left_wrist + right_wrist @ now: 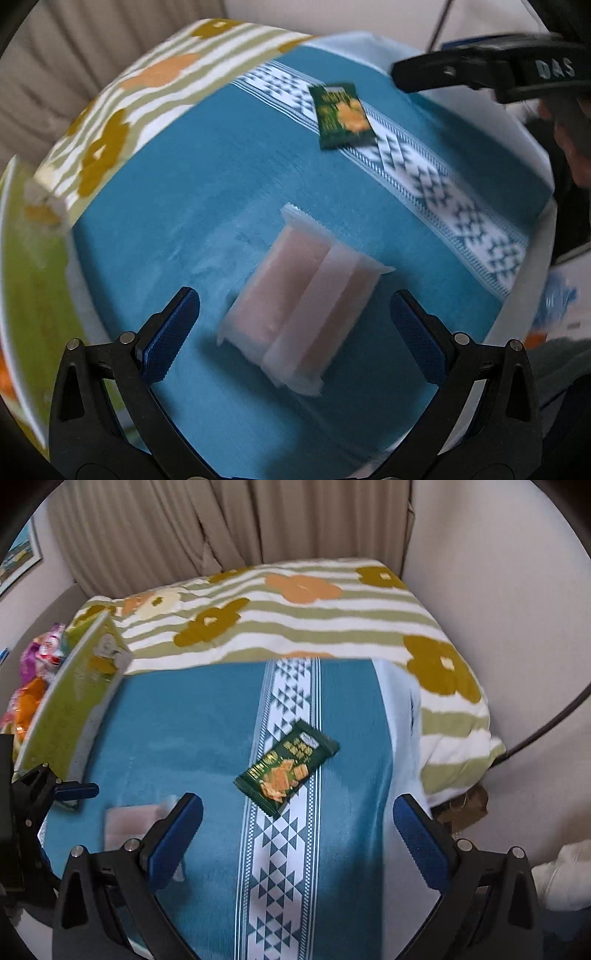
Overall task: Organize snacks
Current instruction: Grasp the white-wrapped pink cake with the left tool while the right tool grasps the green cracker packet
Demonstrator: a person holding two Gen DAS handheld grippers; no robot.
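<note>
The blue cloth [184,731] covers the table and anchors everything. At its left edge a green box [70,709] stands, likely the snacks' destination. On the cloth's patterned stripe lies the green cracker packet [286,770]; the pink wafer packet [299,310] lies left of that stripe. Left tongs [295,328] hang spread over the pink packet, seemingly lined up to grab it; right tongs [297,834] are spread near the green one.

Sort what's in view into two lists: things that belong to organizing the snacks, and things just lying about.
For the job:
pink snack pack, under the open left gripper
green cracker packet, ahead of the open right gripper
green box, bright snack bags behind it

Lying about:
floral towel
teal cloth
curtain
black cable
</note>
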